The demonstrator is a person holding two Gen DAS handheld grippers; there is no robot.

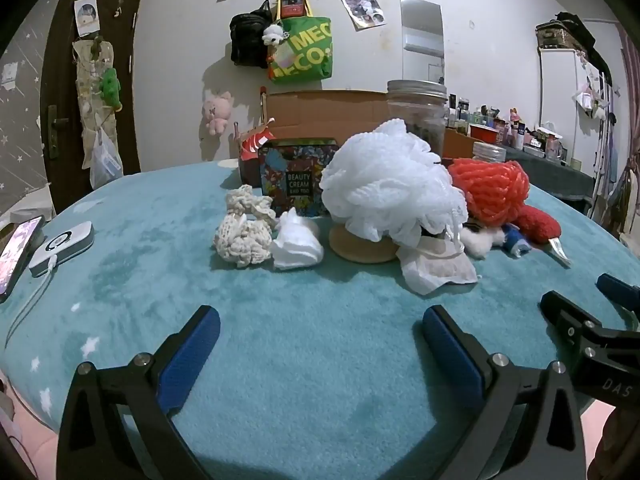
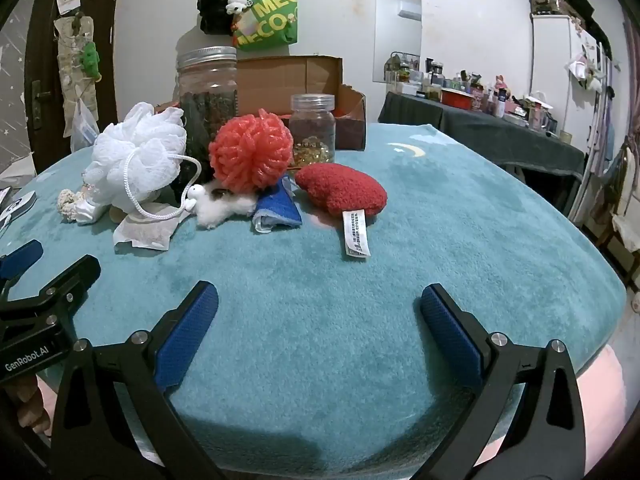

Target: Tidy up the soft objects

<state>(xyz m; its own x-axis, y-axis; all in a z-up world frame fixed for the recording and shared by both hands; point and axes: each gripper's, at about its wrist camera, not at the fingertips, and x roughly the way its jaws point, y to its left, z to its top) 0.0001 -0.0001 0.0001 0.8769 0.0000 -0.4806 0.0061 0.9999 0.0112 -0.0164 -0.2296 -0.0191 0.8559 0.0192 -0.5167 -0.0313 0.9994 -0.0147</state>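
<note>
Lot: soft goods, unsorted, on a teal blanket (image 1: 320, 360).

Grippers: left gripper (image 1: 320, 344) and right gripper (image 2: 320, 320), both spread wide and holding nothing, low over bare blanket on the near side of the pile.

Hazards, as judged:
- White pouf (image 1: 384, 184) leans against the tall jar (image 2: 208, 96); its cord (image 2: 168, 184) loops down over the tissue (image 2: 144, 232). A pull on the pouf could drag the tissue or rock the jar.
- Red pouf (image 2: 252, 152) sits touching the small jar (image 2: 312, 128); a careless lift may tip it.
- Items overlap, so a wide bite may take two at once.
- Fluffy, loose pieces may slip from a shallow pinch.
- The grippers are near each other and could collide.

Condition of goods:
- Cream knit (image 1: 244, 228) and white wad (image 1: 296, 244), touching, left end.
- Tan puff (image 1: 360, 244) partly under the white pouf.
- Cotton tuft (image 2: 220, 208), blue cloth (image 2: 276, 208), and red pad (image 2: 344, 192) with tag, right end.
- Tin (image 1: 296, 176) stands behind.
</note>
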